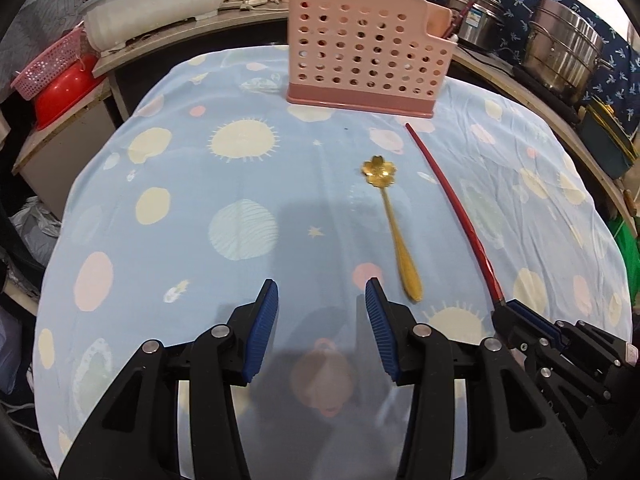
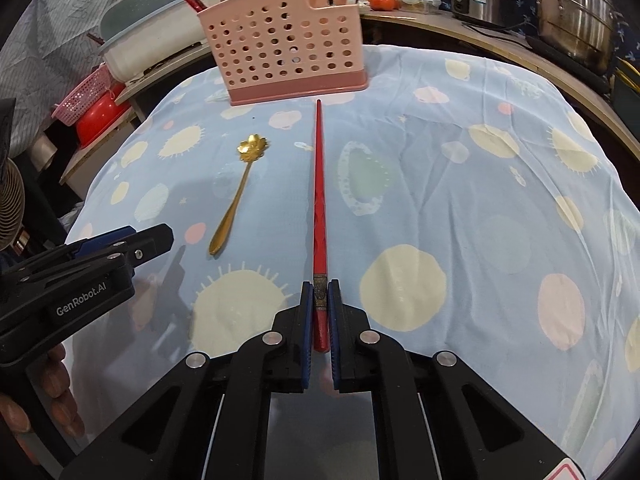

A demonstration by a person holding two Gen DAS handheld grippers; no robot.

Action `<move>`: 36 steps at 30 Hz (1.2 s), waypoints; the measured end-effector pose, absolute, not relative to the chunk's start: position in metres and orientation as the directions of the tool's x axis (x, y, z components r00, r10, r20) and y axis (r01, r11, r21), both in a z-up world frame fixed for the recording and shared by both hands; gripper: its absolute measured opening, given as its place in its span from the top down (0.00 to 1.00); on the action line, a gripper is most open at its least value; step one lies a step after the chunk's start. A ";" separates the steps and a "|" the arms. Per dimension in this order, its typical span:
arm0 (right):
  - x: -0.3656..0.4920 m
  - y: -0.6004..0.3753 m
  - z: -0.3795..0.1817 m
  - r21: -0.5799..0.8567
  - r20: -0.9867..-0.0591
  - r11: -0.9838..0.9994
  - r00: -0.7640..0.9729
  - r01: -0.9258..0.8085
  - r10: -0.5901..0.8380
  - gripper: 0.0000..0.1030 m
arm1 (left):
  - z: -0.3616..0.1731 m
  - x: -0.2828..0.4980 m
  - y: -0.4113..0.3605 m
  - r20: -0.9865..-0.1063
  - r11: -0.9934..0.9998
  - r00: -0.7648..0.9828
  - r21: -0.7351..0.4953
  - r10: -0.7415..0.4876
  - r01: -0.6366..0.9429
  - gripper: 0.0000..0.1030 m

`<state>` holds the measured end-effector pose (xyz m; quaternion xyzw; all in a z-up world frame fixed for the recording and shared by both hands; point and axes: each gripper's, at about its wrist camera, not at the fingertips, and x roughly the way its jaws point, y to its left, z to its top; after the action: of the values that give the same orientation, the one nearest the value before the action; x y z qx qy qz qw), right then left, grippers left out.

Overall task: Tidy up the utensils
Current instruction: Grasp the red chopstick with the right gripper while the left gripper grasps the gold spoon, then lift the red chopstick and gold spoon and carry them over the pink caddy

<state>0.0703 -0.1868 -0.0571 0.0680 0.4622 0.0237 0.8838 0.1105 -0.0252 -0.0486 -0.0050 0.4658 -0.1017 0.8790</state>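
Holding the red chopstick (image 2: 319,216) at its butt, your right gripper (image 2: 320,304) is clenched, tip just short of the pink caddy (image 2: 280,40). Your left gripper (image 1: 322,300) stands released and empty. Gold spoon (image 1: 394,224) lies unsorted before the caddy; both items remain to stow.

bare cloth (image 1: 200,240) leftward, holder (image 1: 360,60) blocking rear

A red bowl (image 1: 60,96) sits under a pink basket (image 1: 46,66); steel pots (image 1: 562,54) stand opposite.

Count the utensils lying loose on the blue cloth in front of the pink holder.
2. The gold spoon lies free, to the left. The red chopstick lies to its right, its near end clamped in the right claw. Others may be hidden.
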 end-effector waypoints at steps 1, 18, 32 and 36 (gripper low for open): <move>0.069 -0.189 -0.057 0.145 -0.814 0.989 0.572 0.028 0.103 0.93 | -0.049 0.111 -0.028 -0.819 0.977 0.541 -0.110 -0.193 0.181 0.58; 0.069 -0.200 -0.059 0.169 -0.812 0.984 0.574 0.048 0.111 0.93 | -0.061 0.122 -0.055 -0.819 0.965 0.524 -0.129 -0.233 0.228 0.82; 0.068 -0.196 -0.049 0.189 -0.800 0.981 0.586 0.039 0.130 0.93 | -0.042 0.114 -0.030 -0.797 0.959 0.539 -0.181 -0.273 0.217 0.89; 0.067 -0.194 -0.040 0.197 -0.787 0.980 0.601 0.030 0.140 0.93 | -0.029 0.111 -0.024 -0.780 0.959 0.562 -0.186 -0.276 0.213 0.90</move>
<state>0.0668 -0.1939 -0.0402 0.0954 0.4456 0.0312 0.8896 0.1110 -0.0243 -0.0292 -0.0354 0.4469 -0.1384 0.8831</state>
